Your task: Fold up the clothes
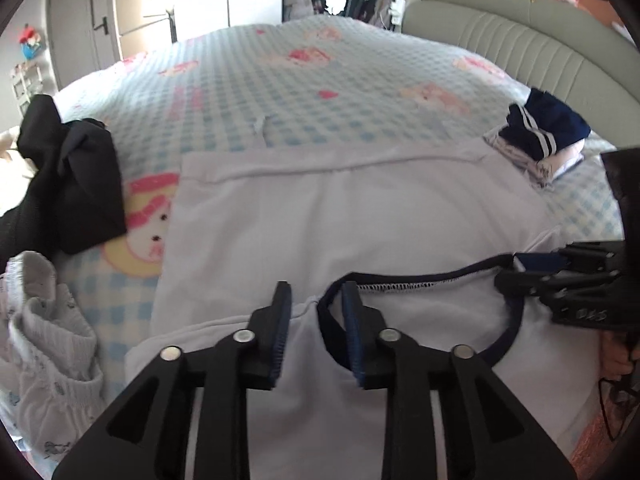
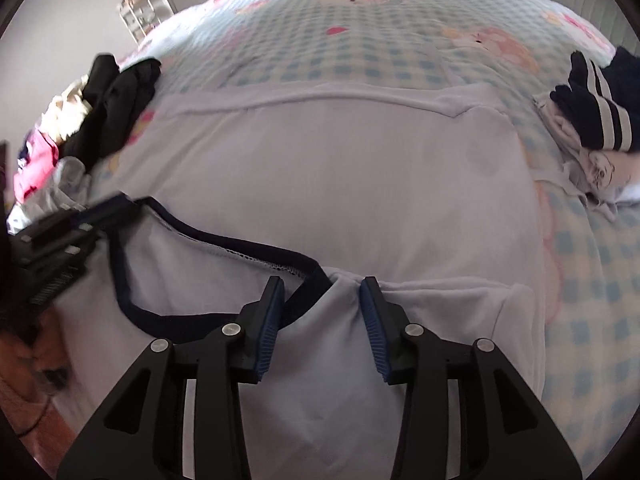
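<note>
A white shirt (image 1: 340, 220) (image 2: 340, 180) with a navy neckline (image 1: 420, 280) (image 2: 224, 244) lies spread on the checked bedspread (image 1: 300, 80). My left gripper (image 1: 316, 300) stands open at the left end of the neckline, its right finger against the navy trim and white cloth showing in the gap. My right gripper (image 2: 322, 300) is open at the other end of the neckline, with a small pucker of white cloth between its tips. Each gripper also shows from the side in the other view: the right gripper (image 1: 516, 268) and the left gripper (image 2: 120, 208).
A crumpled black garment (image 1: 72, 176) (image 2: 116, 92) lies left of the shirt, a white patterned garment (image 1: 48, 340) nearer the bed edge. A folded stack topped by navy cloth with white stripes (image 1: 540, 132) (image 2: 600, 120) sits to the right. A padded headboard (image 1: 500, 28) curves behind.
</note>
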